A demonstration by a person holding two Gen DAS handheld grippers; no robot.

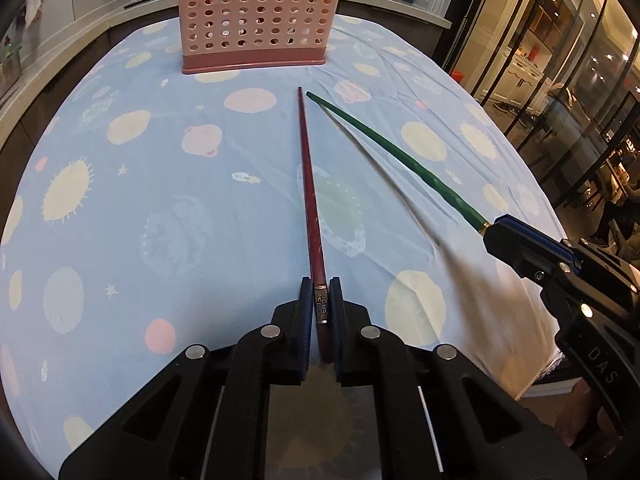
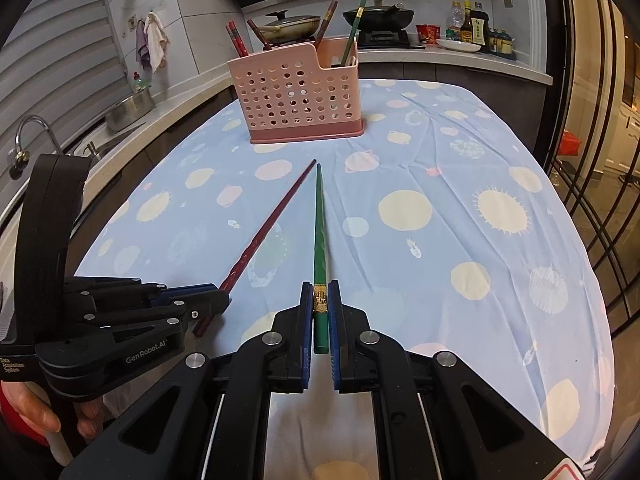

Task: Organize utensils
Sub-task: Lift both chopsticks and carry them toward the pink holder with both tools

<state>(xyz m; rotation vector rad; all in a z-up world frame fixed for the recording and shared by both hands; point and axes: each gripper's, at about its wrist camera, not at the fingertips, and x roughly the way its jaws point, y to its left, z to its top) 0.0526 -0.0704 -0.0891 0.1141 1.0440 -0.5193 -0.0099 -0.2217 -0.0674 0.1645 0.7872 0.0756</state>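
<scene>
Long dark-red tapered chopstick w/ metal band near its butt (image 1: 310,208): pinched at the banded end by left gripper (image 1: 321,312), jaws pressed onto it, tip pointing fwd toward the holder. Whether the shaft is lifted off the cloth or lying on it, can't tell. Long green tapered chopstick w/ gold band (image 2: 320,236): same setup in right gripper (image 2: 320,308), jaws pinching the band end. The two tips nearly meet, well short of the pink perforated plastic utensil holder (image 2: 298,96).

Risks, judged:
- both sticks held only at the far butt end, so long lever; smooth lacquered-looking shafts could pivot or slip betw the pads when tilted up
- tips close together; could cross or knock if both arms advance at once
- holder is light thin plastic, tall, narrow base; a stick tip catching its rim or one of its round holes could tip or push it
- red & green sticks already stand in its compartments (image 2: 238,42); new ones may jam against them

Blue planet-print cloth (image 2: 460,160) over the counter: soft, creased, could drag
</scene>
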